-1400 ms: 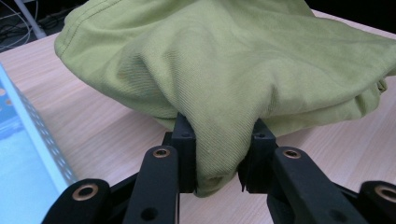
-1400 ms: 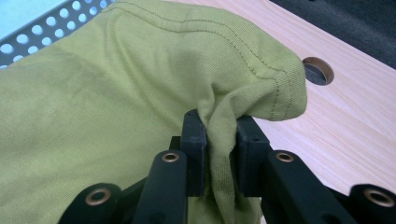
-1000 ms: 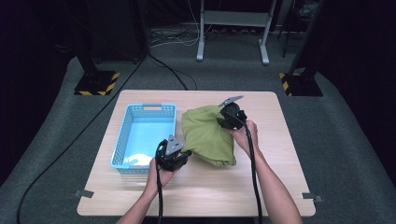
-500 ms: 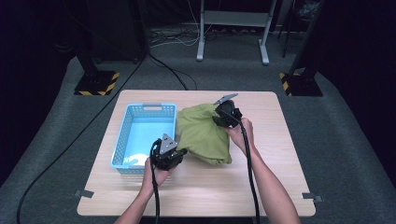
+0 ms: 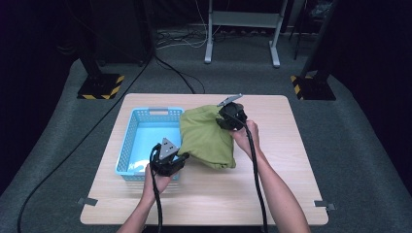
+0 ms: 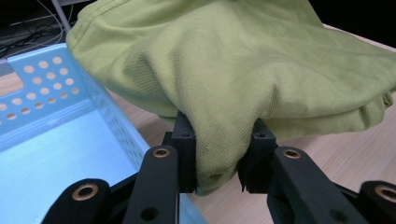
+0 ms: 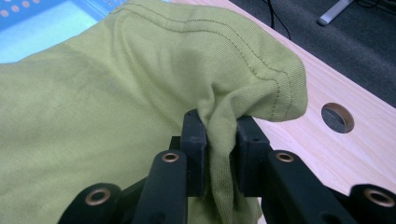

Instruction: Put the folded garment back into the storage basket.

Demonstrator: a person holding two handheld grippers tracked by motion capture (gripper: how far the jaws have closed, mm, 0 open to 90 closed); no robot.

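**Carrying the folded cloth over to the basket**

Nearest the person, the left gripper (image 5: 180, 158) sits at the near right corner of the blue basket (image 5: 127, 145), its jaws pinched tight on a thick fold of the green cloth (image 5: 206, 138). In the left gripper view the fabric bulges out between the two pads and hangs just below them, with the basket wall (image 6: 100, 100) directly beside. That bite looks deep enough, so I would leave it alone.

Farther off, the right gripper (image 5: 222, 120) is clamped on the far edge of the cloth, near a stitched hem (image 7: 261, 60). Its jaws are closed on a narrower gather, and the hem corner flops free to one side. This seems the weaker hold of the two.

The cloth itself is a folded bundle, lifted at both ends and sagging onto the table (image 5: 272, 194) in the middle, with its left edge already overlapping the basket's right rim.

To do this step well:
- Raise both hands together, so the sagging middle clears the rim instead of dragging on it and tipping the light basket.
- Keep the two grips the same way apart; pulling them outward would undo the fold.
- Travel sideways until the whole bundle hangs over the basket floor (image 5: 145, 141), then lower.
- Release both sides at once, only when the cloth rests inside.
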